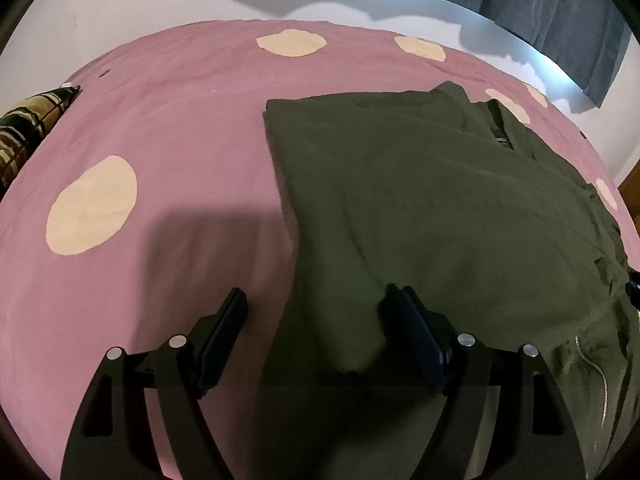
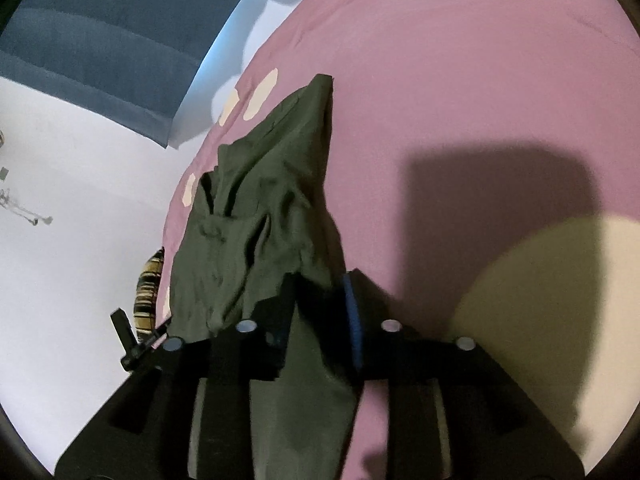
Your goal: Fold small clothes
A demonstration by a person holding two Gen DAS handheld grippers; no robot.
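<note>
Pinching the green garment point(image 2: 256, 208) edge in my right gripper point(image 2: 320, 304), cloth bunched ahead on the bed point(image 2: 480, 100), risks slipping, while my left gripper point(image 1: 316, 320) hangs spread over its near edge.

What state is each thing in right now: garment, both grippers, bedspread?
green garment: partly folded, lying on the bed, near end bunched and wrinkled.
left gripper: open, above the garment's near edge, nothing pinched.
right gripper: garment cloth between its fingers; whether the pads press it, cannot tell.
pink bedspread: spread flat, mostly smooth.
</note>
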